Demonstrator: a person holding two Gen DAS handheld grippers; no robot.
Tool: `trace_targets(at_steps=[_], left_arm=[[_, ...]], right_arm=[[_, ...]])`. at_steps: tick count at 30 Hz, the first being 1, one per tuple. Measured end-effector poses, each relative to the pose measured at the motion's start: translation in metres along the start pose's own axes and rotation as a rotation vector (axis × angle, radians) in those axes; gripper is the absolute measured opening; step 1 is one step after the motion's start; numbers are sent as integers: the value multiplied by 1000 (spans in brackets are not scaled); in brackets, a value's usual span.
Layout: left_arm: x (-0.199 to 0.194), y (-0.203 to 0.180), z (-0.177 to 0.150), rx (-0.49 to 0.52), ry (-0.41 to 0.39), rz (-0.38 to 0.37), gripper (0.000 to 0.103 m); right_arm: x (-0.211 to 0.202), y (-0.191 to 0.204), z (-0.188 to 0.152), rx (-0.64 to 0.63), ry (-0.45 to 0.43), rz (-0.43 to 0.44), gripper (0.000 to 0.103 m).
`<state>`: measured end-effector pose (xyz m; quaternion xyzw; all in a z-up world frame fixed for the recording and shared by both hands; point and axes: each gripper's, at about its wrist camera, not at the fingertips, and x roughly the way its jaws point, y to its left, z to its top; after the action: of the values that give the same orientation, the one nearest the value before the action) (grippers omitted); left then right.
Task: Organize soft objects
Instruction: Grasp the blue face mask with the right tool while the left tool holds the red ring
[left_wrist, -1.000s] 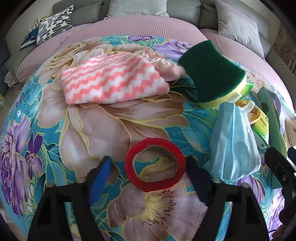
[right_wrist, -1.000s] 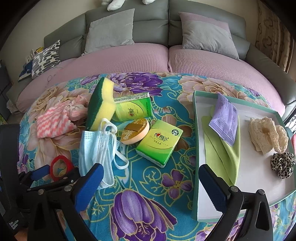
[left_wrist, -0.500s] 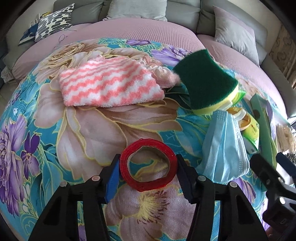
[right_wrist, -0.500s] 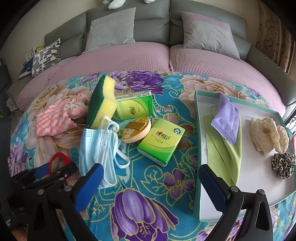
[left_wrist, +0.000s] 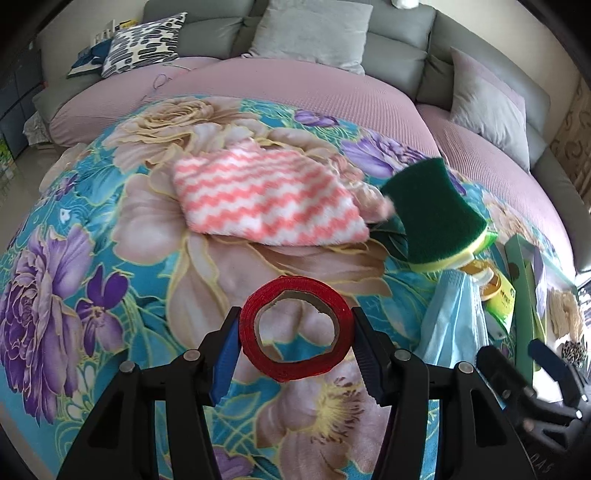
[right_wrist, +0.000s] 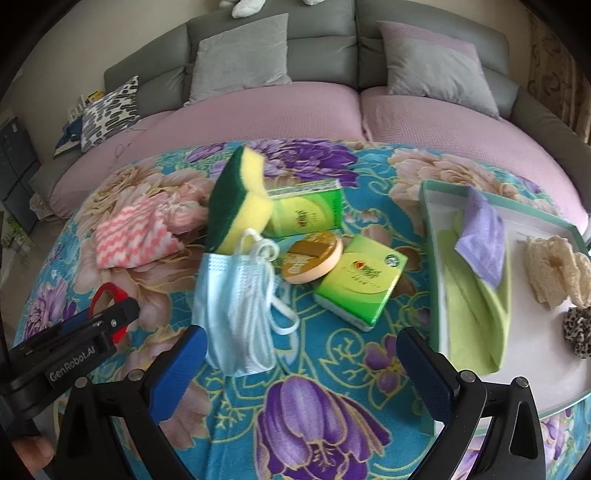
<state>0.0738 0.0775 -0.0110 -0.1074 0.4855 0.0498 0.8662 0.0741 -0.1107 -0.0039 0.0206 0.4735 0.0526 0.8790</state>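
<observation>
My left gripper (left_wrist: 295, 332) is shut on a red tape roll (left_wrist: 295, 286), its blue pads pressing both sides, and holds it slightly above the floral cloth. The roll (right_wrist: 110, 291) also shows at the left of the right wrist view, in the left gripper (right_wrist: 92, 325). My right gripper (right_wrist: 299, 347) stands open over the cloth with nothing between its fingers; a blue face mask (right_wrist: 236, 299) lies just beyond its left finger. A pink-and-white zigzag cloth (left_wrist: 266, 199) and a green-and-yellow sponge (left_wrist: 432, 210) lie farther back.
A green-rimmed white tray (right_wrist: 428, 229) at the right holds a green cloth (right_wrist: 476, 306), a purple packet (right_wrist: 480, 236), a cream scrunchie (right_wrist: 554, 266) and a leopard scrunchie (right_wrist: 578, 328). Two green tissue packs (right_wrist: 362, 280) and a round tin (right_wrist: 312, 256) lie mid-table. A sofa stands behind.
The left gripper's jaws closed from wide open onto the red tape roll, then lifted it a little off the cloth. The right gripper kept still.
</observation>
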Motion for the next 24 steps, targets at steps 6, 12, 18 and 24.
trace_targets(at_steps=[6,12,18,24], left_arm=[[-1,7,-1,-25,-3,-1,59],[3,10,-1,-40,7,-1,59],[4,13,-1,-48,12,-1,59],[5,14,-2,-49,15,-1,59]], right_arm=[[14,14,-6,-40,32,14,103],[34,19,-13,-33,67,56,99],[46,37,-17,-98,71,4,94],[45,38,-16,-109,40,-21,77]])
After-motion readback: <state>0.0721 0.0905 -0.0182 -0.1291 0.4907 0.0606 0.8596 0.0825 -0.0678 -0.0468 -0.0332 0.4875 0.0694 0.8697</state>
